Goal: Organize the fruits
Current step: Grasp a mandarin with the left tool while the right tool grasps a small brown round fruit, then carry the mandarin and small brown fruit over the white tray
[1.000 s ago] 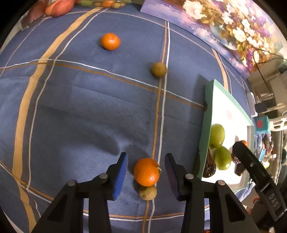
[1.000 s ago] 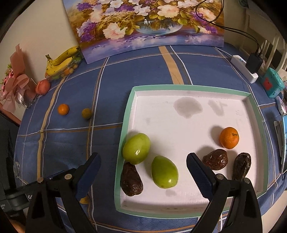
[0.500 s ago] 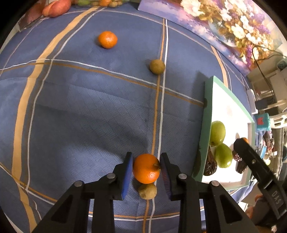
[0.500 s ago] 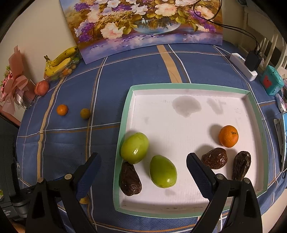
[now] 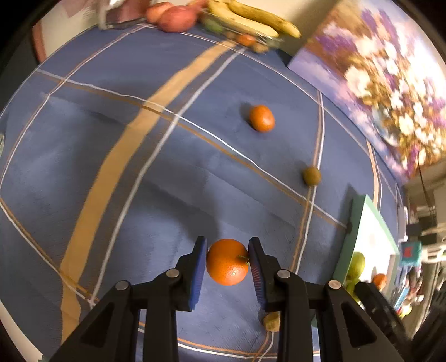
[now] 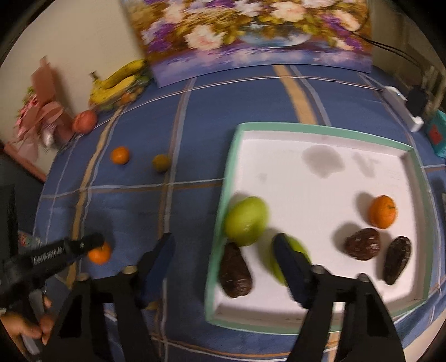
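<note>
Orange fruit: one mandarin (image 5: 227,261) sits clamped between the blue pads of the left gripper (image 5: 227,263), apparently raised off the blue plaid tablecloth (image 5: 139,195). Right gripper (image 6: 223,267) hangs with fingers spread wide, holding nothing, near the front-left corner of the tray (image 6: 320,129). Progress: tray already holds two green fruits (image 6: 245,220), three dark dates (image 6: 234,274) and one orange (image 6: 382,211). Left on the cloth: a second mandarin (image 5: 261,118), a brownish-green fruit (image 5: 311,175), and a small tan fruit (image 5: 271,325) just below the left fingers. Judged roughly two-thirds done. Change from half a second ago: the left wrist view has swung to show the bananas (image 5: 251,19), the small tan fruit now lies off to the right, and both views are motion-blurred, so a lift looks under way.
</note>
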Available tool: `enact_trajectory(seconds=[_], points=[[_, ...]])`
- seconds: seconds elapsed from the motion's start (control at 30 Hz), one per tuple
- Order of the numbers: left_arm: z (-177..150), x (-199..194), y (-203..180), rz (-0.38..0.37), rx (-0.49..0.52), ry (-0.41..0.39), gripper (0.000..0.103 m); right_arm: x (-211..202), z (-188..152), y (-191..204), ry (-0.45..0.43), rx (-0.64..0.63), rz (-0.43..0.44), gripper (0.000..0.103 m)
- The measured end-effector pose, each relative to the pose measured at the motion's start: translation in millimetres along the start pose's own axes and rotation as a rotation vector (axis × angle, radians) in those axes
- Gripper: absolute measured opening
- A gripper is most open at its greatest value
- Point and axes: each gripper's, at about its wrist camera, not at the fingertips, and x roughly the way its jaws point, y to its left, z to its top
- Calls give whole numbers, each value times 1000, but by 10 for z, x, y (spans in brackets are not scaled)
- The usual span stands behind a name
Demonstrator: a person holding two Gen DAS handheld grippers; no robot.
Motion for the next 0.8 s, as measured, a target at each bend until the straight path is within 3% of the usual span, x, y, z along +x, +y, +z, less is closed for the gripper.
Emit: enact_trajectory(seconds=[0.5, 0.8], points=[[50, -102, 164, 8, -46, -29, 32, 239, -270, 617, 118, -196, 72, 39], [53, -99, 162, 5, -47, -25, 32, 427, -459, 843, 196, -293, 50, 38]])
